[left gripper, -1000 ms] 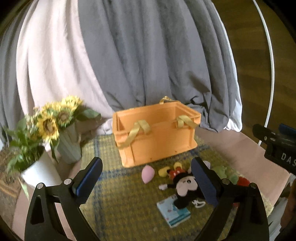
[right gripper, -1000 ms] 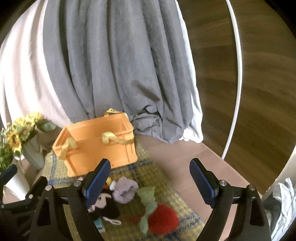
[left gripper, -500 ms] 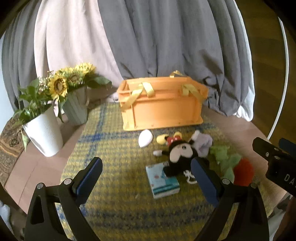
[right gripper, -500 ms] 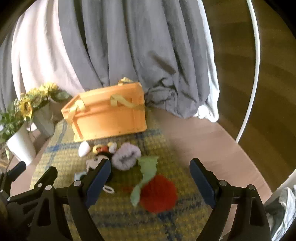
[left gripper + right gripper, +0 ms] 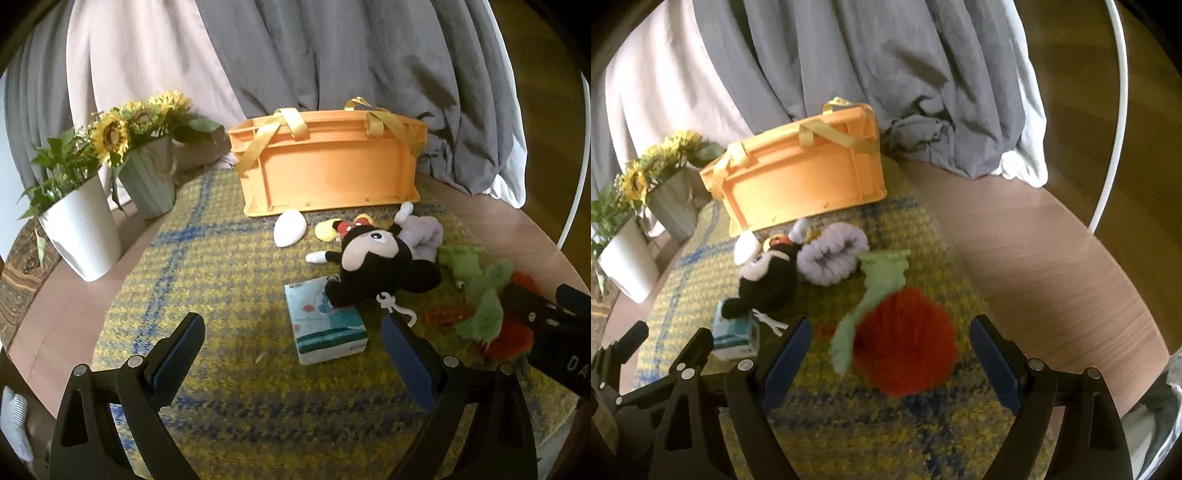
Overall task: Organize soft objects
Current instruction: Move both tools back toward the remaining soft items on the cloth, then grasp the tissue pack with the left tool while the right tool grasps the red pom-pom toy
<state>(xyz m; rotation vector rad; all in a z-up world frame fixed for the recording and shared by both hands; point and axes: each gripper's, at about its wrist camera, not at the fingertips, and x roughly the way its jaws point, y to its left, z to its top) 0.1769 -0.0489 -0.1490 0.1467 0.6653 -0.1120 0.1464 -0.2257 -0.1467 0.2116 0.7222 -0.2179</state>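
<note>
With both the left tool and right tool gaping empty, the red fluffy toy at lower centre wants a deep, centred pinch before its lift toward the orange crate upper left.

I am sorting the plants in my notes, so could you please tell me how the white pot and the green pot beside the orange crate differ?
The white pot is pale, finely textured and holds only green leafy stems; the green pot is ribbed, muted green and holds sunflowers. The white pot stands nearer the camera and farther from the orange crate; the green pot stands farther back, closer to the crate. Both stand upright, off the edge of the woven mat, and taper toward the base.
</note>
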